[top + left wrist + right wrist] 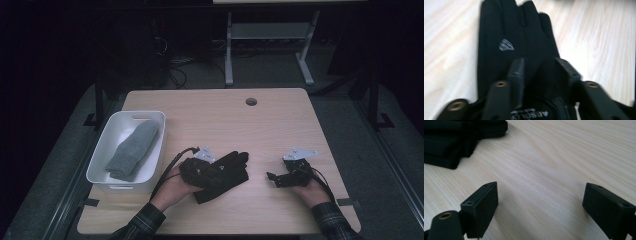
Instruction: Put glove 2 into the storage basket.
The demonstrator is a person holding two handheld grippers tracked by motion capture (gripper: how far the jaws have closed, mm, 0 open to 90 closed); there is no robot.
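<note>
Glove [224, 172], black, lies flat on the wooden counter [240, 120] in the high view, a little left of the middle and near the person's edge. Its long axis goes diagonal: the cuff is toward the person's left hand [172, 187] and the fingers point away and to the right, toward the far right part of the counter. The left tongs [207, 169] are over the cuff end of the glove. The right tongs [272, 177] are well apart from the glove, on the right side, with bare wood between them and the fingertips of the glove. At the left stands a white tray [102, 150] with a grey folded cloth [132, 150] inside.

In the left gripper view, the glove [509, 42] stretches straight away from the camera, cuff at the bottom and fingers at the top, with a small grey logo [506, 45] on its back. The left tongs [540, 71] are partly spread above the cuff part; the two jaws stand on each side of the fabric with a gap, and they do not press it. The picture is somewhat blurred.

In the right gripper view, the right tongs [540, 202] are spread wide, with only the pale wood of the counter [554, 157] between the jaws. A dark part of the glove [456, 137] lies in the upper left corner, far from these jaws.
</note>
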